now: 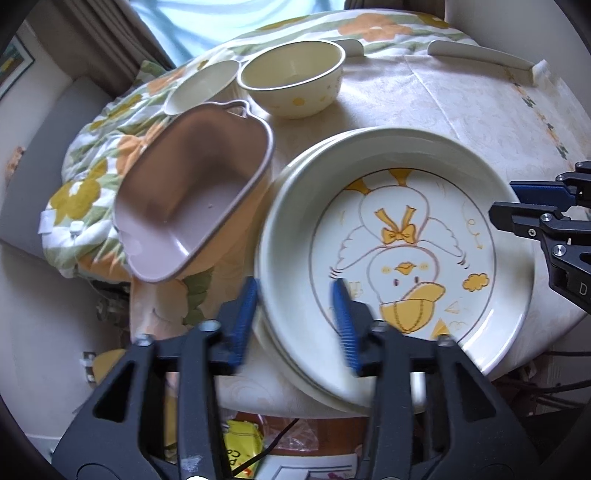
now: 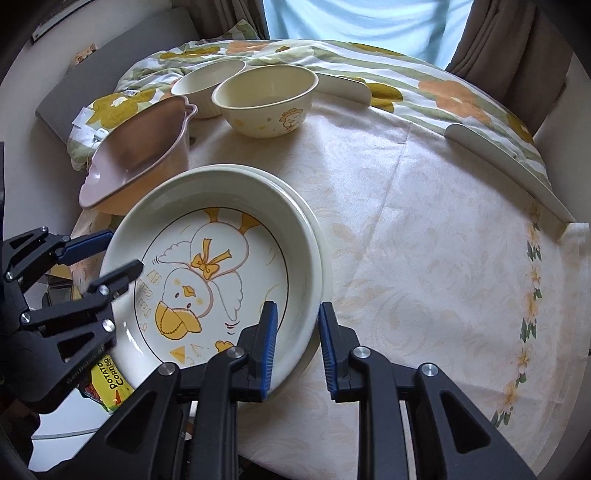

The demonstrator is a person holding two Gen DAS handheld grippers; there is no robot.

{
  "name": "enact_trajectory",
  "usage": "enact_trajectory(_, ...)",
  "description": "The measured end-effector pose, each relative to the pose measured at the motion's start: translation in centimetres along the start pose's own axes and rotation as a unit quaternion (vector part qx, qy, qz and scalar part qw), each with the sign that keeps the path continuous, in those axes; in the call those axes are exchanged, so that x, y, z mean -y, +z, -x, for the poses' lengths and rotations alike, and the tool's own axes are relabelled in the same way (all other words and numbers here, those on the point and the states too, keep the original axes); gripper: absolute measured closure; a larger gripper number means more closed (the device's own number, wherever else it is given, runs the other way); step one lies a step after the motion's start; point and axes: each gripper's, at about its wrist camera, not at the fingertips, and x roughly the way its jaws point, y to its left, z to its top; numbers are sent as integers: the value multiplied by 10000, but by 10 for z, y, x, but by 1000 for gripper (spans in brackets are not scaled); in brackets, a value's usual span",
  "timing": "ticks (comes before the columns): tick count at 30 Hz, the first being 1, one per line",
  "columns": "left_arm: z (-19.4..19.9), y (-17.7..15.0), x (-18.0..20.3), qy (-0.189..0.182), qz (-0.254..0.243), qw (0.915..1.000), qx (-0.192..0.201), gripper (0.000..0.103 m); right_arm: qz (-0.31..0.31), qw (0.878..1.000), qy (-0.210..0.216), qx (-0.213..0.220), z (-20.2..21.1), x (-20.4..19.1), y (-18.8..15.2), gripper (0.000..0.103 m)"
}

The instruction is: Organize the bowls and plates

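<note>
A cream plate with a duck drawing [image 1: 391,236] [image 2: 221,266] lies on top of a second cream plate [image 2: 314,229] at the table's near edge. My left gripper [image 1: 295,321] [image 2: 125,251] is open, its blue pads standing either side of the duck plate's left rim without pressing on it. On the opposite rim my right gripper [image 2: 298,306] [image 1: 502,199] is shut on the plate's edge. Behind the plates stand a pink rectangular dish [image 1: 192,184] [image 2: 136,158], a cream duck bowl [image 1: 291,77] [image 2: 266,99] and a small cream cup [image 1: 201,86] [image 2: 207,86].
The tablecloth [image 2: 424,258] stretches bare to the right of the plates. A floral quilt [image 2: 406,81] lies around the far edge, with white rails [image 2: 517,170] on it. A yellow snack bag [image 2: 107,380] sits below the table. A person in a light blue top [image 2: 351,26] stands beyond.
</note>
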Motion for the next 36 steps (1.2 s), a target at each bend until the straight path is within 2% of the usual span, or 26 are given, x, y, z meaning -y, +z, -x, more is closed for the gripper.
enact_trajectory(2, 5, -1, 2, 6, 32, 9999, 110, 21, -167, 9997, 171, 43, 1, 5, -1, 82)
enact_trajectory(5, 11, -1, 4, 6, 47, 9998, 218, 20, -479, 9977, 442, 171, 7, 16, -4, 82)
enact_trajectory(8, 17, 2, 0, 33, 191, 9995, 247, 20, -531, 9960, 631, 346, 19, 23, -2, 82)
enact_trajectory(12, 41, 6, -27, -24, 786, 9958, 468, 20, -261, 9926, 984, 660, 43, 23, 19, 82)
enact_trajectory(13, 49, 7, -36, -39, 970, 9938, 550, 20, -147, 9906, 1132, 758, 50, 22, 27, 78)
enact_trajectory(15, 63, 9, -59, -59, 1427, 9872, 711, 19, 44, 9860, 1424, 864, 58, 16, 45, 46)
enact_trajectory(16, 68, 9, -71, -60, 1642, 9835, 761, 15, 122, 9836, 1567, 884, 60, 12, 55, 15)
enact_trajectory(17, 70, 9, -84, -61, 1873, 9790, 800, 4, 168, 9816, 1672, 909, 60, 9, 63, 7)
enact_trajectory(18, 71, 8, -97, -60, 2120, 9736, 840, 0, 220, 9800, 1771, 885, 59, 3, 72, 7)
enact_trajectory(21, 63, 2, -136, -319, 2700, 9589, 817, 0, 445, 9811, 1826, 463, 46, -19, 96, 7)
enact_trajectory(24, 46, -3, -161, -477, 3097, 9470, 703, 0, 565, 9833, 1695, 358, 30, -40, 111, 7)
enact_trajectory(27, 23, -10, -173, -866, 3374, 9353, 617, 0, 520, 9815, 1842, 76, 4, -53, 122, 7)
enact_trajectory(31, -11, -11, -177, -1122, 3496, 9291, 437, 1, 524, 9795, 1918, -321, -33, -67, 136, 8)
enact_trajectory(33, -28, -9, -180, -1294, 3569, 9244, 376, 8, 545, 9790, 1916, -440, -49, -75, 142, 16)
enact_trajectory(35, -43, -5, -183, -1333, 3538, 9254, 260, 16, 568, 9780, 1918, -582, -64, -81, 148, 40)
enact_trajectory(36, -49, -3, -183, -1329, 3514, 9265, 213, 19, 570, 9772, 1931, -675, -72, -84, 151, 45)
